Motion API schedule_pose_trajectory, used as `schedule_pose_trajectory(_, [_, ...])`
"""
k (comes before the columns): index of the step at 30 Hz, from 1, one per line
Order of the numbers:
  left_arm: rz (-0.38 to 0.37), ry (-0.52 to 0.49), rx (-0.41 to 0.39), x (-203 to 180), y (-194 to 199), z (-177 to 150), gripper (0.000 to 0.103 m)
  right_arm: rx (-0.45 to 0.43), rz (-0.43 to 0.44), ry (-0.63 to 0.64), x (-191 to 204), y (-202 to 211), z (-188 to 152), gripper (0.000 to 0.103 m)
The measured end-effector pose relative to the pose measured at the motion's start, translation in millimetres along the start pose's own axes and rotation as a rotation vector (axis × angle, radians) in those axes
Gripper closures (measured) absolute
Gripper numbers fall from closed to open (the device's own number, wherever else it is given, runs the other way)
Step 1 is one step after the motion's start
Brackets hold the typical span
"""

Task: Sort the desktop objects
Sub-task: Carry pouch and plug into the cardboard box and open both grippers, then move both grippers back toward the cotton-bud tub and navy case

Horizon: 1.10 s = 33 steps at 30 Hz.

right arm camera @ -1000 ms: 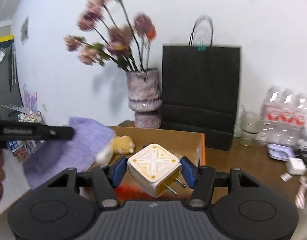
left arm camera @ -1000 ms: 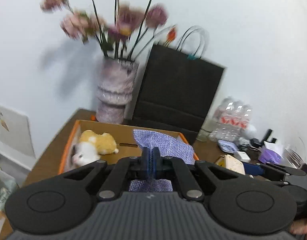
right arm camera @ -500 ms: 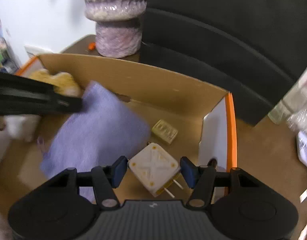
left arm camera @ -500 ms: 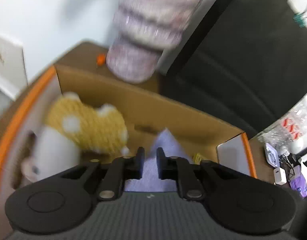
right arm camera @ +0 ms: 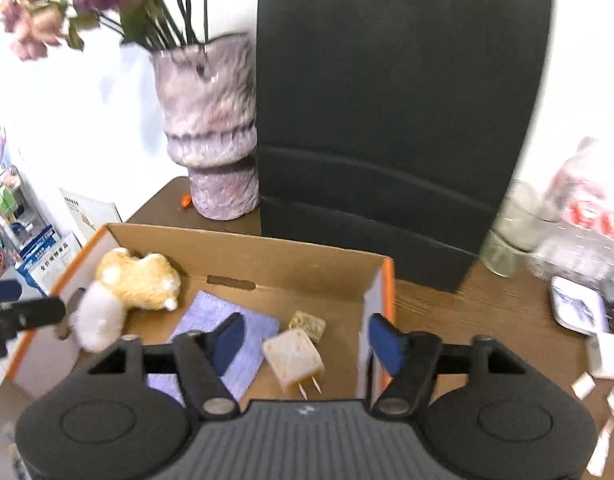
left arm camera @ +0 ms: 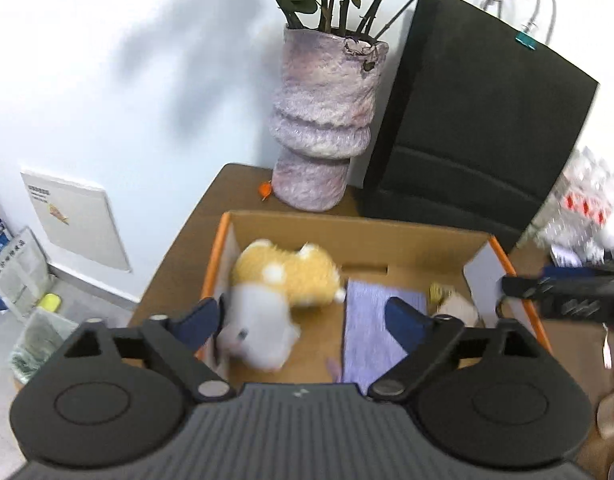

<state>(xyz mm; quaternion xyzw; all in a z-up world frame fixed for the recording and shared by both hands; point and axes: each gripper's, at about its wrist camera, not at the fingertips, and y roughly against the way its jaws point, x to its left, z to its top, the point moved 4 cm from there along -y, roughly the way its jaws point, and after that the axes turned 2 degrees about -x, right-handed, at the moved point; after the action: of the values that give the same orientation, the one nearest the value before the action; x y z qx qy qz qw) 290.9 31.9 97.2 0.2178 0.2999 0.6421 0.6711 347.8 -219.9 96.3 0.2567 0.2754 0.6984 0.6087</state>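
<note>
An open cardboard box (left arm camera: 355,236) (right arm camera: 291,260) with orange edges sits on the wooden desk. Inside lie a yellow-and-white plush toy (left arm camera: 283,280) (right arm camera: 135,280), a folded purple cloth (left arm camera: 371,332) (right arm camera: 223,328), a cream plug adapter (right arm camera: 295,356) with its prongs toward me, and a small yellow block (right arm camera: 307,324). My left gripper (left arm camera: 303,320) is open and empty above the box. My right gripper (right arm camera: 307,340) is open and empty above the adapter, and shows at the right of the left wrist view (left arm camera: 567,292).
A pink-grey vase (left arm camera: 323,120) (right arm camera: 211,136) with flowers and a black paper bag (left arm camera: 475,128) (right arm camera: 387,120) stand behind the box. Water bottles (right arm camera: 579,216), a glass (right arm camera: 507,240) and small white items (right arm camera: 603,356) crowd the desk to the right.
My left gripper opened and let the purple cloth lie in the box. My right gripper opened and dropped the plug adapter into the box. Both grippers rose.
</note>
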Motion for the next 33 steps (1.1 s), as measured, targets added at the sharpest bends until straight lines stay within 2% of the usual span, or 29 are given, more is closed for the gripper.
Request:
schedule_pose_trajectory(5, [0.057, -0.021, -0.016, 9, 46, -43, 0.000, -0.040, 0.041, -0.012, 4, 64, -39, 0.021])
schedule_pose_trajectory(7, [0.047, -0.024, -0.032, 10, 67, -63, 0.000, -0.074, 0.059, -0.014, 9, 88, -64, 0.020])
schedule_pose_trajectory(15, [0.038, -0.002, -0.162, 14, 141, -165, 0.000, -0.207, 0.069, -0.011, 40, 155, -192, 0.015])
schedule_pose_trajectory(19, [0.053, -0.048, -0.159, 5, 158, -224, 0.000, -0.201, 0.072, -0.036, 51, 168, -254, 0.015])
schedule_pose_trajectory(23, [0.048, 0.010, -0.134, 4, 173, -276, 0.000, -0.210, 0.081, -0.049, 60, 189, -300, 0.015])
schedule_pose_trajectory(25, [0.046, 0.013, -0.129, 2, 182, -296, 0.000, -0.209, 0.088, -0.014, 67, 198, -316, 0.015])
schedule_pose_trajectory(29, [0.016, -0.003, -0.153, -2, 198, -310, 0.000, -0.234, 0.088, 0.021, 72, 215, -337, 0.015])
schedule_pose_trajectory(33, [0.014, -0.007, -0.180, -1, 194, -296, 0.000, -0.228, 0.133, 0.009, 72, 215, -336, 0.019])
